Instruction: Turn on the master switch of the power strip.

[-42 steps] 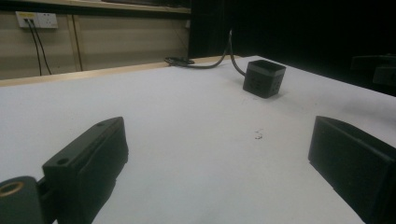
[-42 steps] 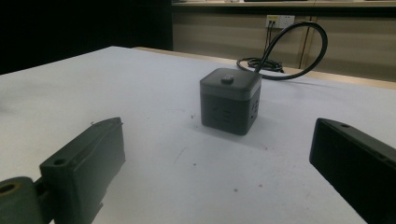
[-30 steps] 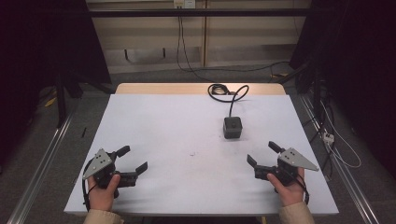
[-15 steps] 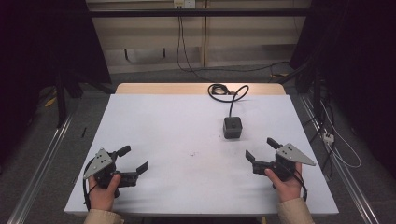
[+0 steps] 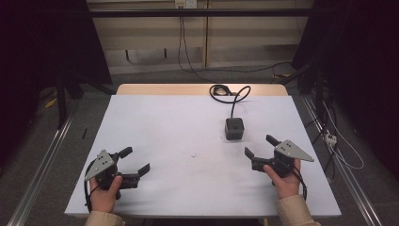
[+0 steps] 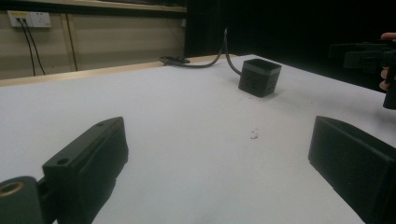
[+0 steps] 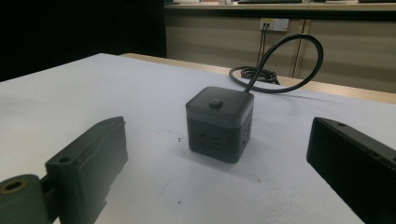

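— Moved? Right gripper [image 5: 260, 146] crept toward the cube [image 5: 234, 128]; left gripper [image 5: 134, 161] held.
— Count?
— Two grippers, jaws spread, empty. One cube on the table [image 5: 160, 122], at one o'clock.

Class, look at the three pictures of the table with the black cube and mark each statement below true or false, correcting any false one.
1. The black cube stands on the white table, touching neither gripper. True.
2. The right gripper is shut on the cube. False: its jaws are open and the cube sits beyond them, untouched.
3. A cable runs from the cube toward the far edge of the table, where it lies coiled. True.
4. The left gripper is nearer the cube than the right one. False: the right gripper is nearer.
5. The cube lies tipped on its side. False: it stands upright, with a button on top.
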Motion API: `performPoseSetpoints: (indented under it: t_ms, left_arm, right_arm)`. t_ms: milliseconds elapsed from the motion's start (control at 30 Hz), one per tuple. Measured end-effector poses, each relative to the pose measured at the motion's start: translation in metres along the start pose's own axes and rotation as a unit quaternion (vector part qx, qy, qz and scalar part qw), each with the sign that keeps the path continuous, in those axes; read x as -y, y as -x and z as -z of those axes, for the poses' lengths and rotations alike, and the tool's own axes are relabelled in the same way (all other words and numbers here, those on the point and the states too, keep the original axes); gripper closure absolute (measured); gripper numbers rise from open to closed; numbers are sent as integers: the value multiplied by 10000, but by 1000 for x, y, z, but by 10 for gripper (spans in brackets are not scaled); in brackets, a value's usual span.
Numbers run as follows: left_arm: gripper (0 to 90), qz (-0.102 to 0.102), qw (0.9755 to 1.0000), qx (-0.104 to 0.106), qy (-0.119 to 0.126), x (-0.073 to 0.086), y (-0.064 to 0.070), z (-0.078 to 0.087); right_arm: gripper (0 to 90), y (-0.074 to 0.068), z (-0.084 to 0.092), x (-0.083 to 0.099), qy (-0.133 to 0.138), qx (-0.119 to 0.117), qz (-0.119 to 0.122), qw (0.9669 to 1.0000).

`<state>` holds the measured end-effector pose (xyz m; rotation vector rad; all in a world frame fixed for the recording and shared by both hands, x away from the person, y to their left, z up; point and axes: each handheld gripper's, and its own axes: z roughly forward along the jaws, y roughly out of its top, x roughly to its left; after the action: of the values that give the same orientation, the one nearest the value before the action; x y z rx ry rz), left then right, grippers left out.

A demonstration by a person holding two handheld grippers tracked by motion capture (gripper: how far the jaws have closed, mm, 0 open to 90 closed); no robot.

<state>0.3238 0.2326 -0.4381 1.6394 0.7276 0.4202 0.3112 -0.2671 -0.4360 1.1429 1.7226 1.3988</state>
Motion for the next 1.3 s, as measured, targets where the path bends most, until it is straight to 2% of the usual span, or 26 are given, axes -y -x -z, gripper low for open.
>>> performPoseSetpoints:
  t_ms: [1300]
  left_arm:
    - [44,8,10000,25,-3,0,-1,-1]
  right_arm:
    - [77,-3,-27,-12,-22,-3,12,10000]
